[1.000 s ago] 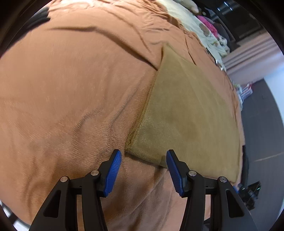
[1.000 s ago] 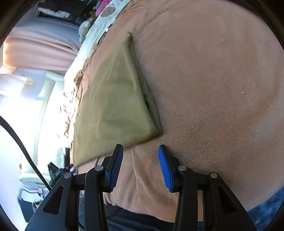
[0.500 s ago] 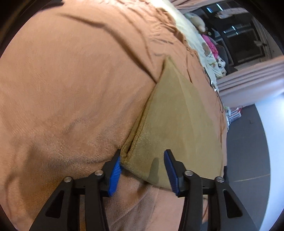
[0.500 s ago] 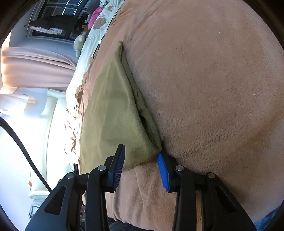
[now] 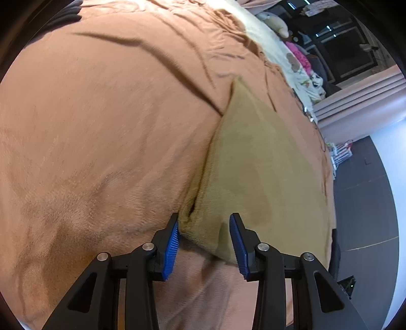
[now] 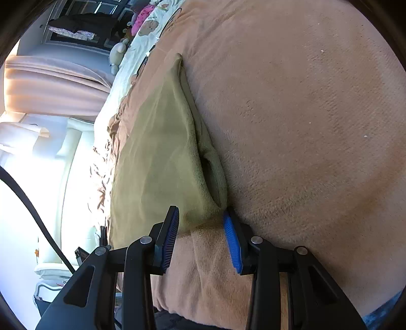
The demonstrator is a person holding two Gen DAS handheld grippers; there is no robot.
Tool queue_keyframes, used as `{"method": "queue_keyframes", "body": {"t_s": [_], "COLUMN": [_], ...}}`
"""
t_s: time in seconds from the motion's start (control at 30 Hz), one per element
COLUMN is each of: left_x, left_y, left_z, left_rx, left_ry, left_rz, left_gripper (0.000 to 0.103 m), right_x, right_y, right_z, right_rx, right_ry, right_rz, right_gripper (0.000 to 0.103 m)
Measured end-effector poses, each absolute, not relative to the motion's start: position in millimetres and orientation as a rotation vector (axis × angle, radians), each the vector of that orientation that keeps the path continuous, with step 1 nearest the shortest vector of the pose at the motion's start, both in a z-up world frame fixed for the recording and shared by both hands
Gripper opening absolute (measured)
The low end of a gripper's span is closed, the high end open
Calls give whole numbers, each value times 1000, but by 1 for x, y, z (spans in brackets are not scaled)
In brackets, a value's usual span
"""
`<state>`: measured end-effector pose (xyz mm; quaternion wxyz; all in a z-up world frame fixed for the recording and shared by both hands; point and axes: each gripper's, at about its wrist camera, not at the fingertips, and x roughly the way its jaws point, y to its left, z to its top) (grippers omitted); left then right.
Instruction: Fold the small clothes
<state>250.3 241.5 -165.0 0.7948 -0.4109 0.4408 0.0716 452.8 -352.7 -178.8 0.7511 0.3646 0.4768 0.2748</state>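
The olive cloth (image 5: 256, 172) lies flat on the brown blanket (image 5: 106, 132), folded over into a layered piece whose long folded edge runs away from me and narrows to a point at the far end. In the right wrist view the same cloth (image 6: 159, 162) shows its layers gaping a little at the near corner, with a dark pocket between them.

My left gripper (image 5: 204, 237) sits at the cloth's near corner. Its jaws are closing, with that corner between them: the left blue pad touches the cloth's folded edge, while the right pad stands a little clear of the fabric, so I am not yet clamped on it.

My right gripper (image 6: 201, 233) is at the cloth's other near corner. Its jaws stand partly apart with the corner tucked between them; the right pad is against the bulging fold, the left pad just beside the cloth's near edge. Whether both pads press I cannot tell.

Beyond the cloth's far point the blanket (image 6: 304, 114) is creased, and past it lies a pale printed sheet (image 5: 286, 55) with a soft toy (image 5: 274, 21) and something pink (image 5: 300, 54) on it. To the side of the cloth, off the bed, hang pinkish curtains (image 5: 360, 101) above a dark floor (image 5: 362, 203). A black cable (image 6: 33, 210) crosses the bright side of the right wrist view.
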Motion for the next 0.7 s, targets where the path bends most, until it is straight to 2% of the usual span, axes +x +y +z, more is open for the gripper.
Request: {"method": "queue_keyframes", "body": {"t_s": [0.13,0.3,0.33,0.47,0.7], "left_x": [257,267,269,273,271], "left_y": [242,237,236,235,235], "left_z": [-168,-168,-168,-166,-138], "left_rx": [-863,-799,-789,-747,-707], "left_ry": [940,940,940,949,912], "left_rz": [182,209,213,225,216], "left_gripper": [36,36,34,14,10], "right_x": [461,467,467,469,454], "right_y": [-345,-331,-329,-314,-317], "right_z": [-171,-163,-163,-154,-122], "right_rx": [763,718,711,661,614], "right_ry": [1026,1009,1009,1007,947], "right_rz": [576,549,544,533,504], "right_gripper": [34,24,19,6,3]}}
